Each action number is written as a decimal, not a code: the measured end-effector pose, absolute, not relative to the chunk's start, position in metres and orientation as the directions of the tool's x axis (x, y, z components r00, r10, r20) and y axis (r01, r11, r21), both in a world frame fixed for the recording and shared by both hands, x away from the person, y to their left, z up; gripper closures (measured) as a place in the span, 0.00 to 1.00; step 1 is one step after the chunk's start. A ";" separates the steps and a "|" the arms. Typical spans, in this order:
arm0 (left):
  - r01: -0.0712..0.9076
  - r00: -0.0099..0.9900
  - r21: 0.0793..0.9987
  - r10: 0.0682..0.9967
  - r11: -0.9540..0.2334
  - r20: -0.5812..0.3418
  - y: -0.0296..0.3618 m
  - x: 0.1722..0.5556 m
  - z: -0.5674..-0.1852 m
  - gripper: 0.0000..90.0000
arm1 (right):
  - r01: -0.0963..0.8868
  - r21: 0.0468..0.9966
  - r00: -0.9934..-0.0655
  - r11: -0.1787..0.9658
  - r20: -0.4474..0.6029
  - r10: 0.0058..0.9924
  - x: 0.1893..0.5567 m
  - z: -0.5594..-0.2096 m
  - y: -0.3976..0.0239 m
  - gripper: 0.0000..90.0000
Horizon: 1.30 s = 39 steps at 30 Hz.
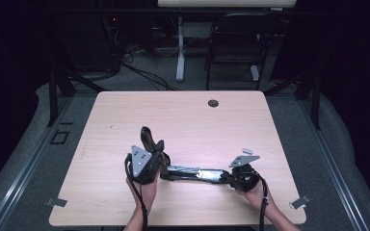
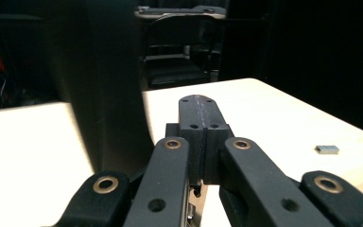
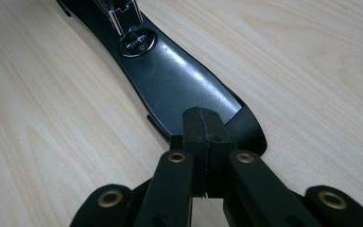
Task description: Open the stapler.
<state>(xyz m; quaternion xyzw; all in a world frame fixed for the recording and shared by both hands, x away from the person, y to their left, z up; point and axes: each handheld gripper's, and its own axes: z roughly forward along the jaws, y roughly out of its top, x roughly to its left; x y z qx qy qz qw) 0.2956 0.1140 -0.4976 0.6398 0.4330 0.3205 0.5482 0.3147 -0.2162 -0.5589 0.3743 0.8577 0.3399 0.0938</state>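
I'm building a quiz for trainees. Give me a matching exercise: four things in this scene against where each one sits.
Things:
1. black strap
2. small grey block
3. round cable hole
4. chair

Places:
A. on the floor behind the table
B. near the table's far edge
C. lying between the left tool and the right tool
D. on the table, just beyond the right tool

Pairs: 1-C, 2-D, 3-B, 4-A

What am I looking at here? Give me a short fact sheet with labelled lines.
Setting: wooden table, dark room
Main thing: long black glossy object lying on the table; what it is cannot be told
Left gripper: jaws shut, beside a dark upright part
Right gripper: jaws shut, over the object's near end
Also there: small grey block; chair behind
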 end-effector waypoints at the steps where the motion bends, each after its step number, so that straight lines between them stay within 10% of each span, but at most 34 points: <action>1: 0.209 0.411 0.978 0.909 -0.016 -0.073 0.118 0.296 -0.498 1.00 | 0.579 0.653 -0.701 0.488 0.095 0.706 0.315 -0.559 -0.216 1.00; 25: 0.241 0.427 0.970 0.900 -0.025 -0.084 0.133 0.301 -0.489 0.95 | 0.656 0.596 -0.674 0.463 0.187 0.715 0.325 -0.555 -0.222 0.92; 39: 0.430 0.682 0.838 0.729 -0.336 -0.057 0.087 0.337 -0.464 0.63 | 0.624 0.602 -0.686 0.498 0.117 0.718 0.328 -0.544 -0.232 0.80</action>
